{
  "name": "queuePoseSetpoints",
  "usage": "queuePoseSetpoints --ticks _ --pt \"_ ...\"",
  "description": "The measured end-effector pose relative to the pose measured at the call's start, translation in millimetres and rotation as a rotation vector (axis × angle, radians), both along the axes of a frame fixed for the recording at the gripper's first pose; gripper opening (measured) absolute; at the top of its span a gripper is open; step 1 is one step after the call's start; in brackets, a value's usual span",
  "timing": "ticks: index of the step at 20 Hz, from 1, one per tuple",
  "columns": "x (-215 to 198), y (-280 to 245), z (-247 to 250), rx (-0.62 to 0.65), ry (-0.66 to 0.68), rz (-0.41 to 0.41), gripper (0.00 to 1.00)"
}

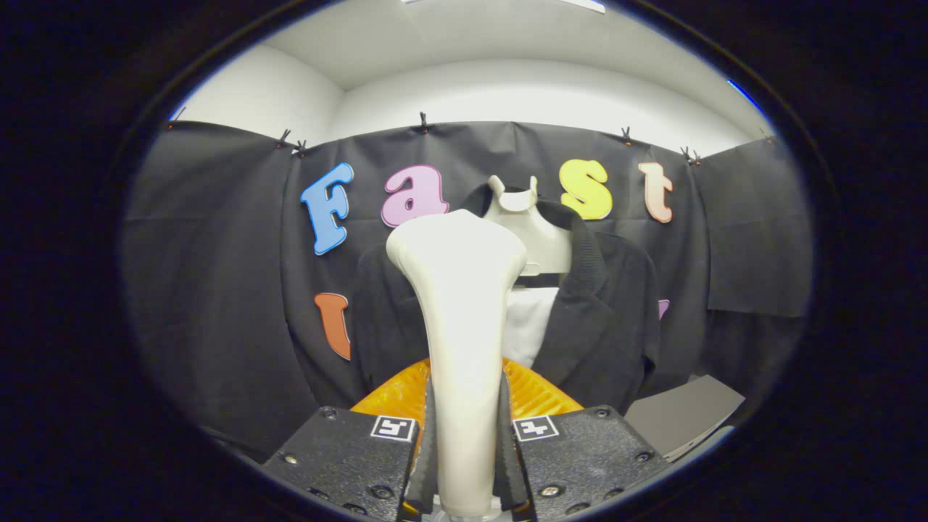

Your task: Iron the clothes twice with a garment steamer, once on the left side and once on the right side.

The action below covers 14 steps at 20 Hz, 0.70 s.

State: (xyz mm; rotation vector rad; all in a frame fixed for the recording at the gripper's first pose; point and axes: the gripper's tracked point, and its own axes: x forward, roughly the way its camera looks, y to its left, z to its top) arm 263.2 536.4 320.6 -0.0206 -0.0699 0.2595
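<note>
The gripper [464, 449] has both fingers squeezed on the garment steamer [458, 290]. The steamer stands straight up between them, its wide head on top. Just beyond the head hangs the dark jacket [602, 319] on a pale dummy [533, 232]. The head seems close to the jacket's left half, maybe not touching.

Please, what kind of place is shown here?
Probably a small recording booth, not a real home. Black cloth is clipped up along plain white walls, and a dark jacket hangs on a bust form. The gripper is shut on a garment steamer.
</note>
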Motion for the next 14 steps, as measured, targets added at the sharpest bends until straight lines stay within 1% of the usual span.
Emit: queuePoseSetpoints --ticks 5,14 --pt "20.7 22.8 -10.2 -0.043 0.005 -0.024 0.36" --pt "34.9 28.8 -50.1 -0.069 0.038 -0.042 0.36"
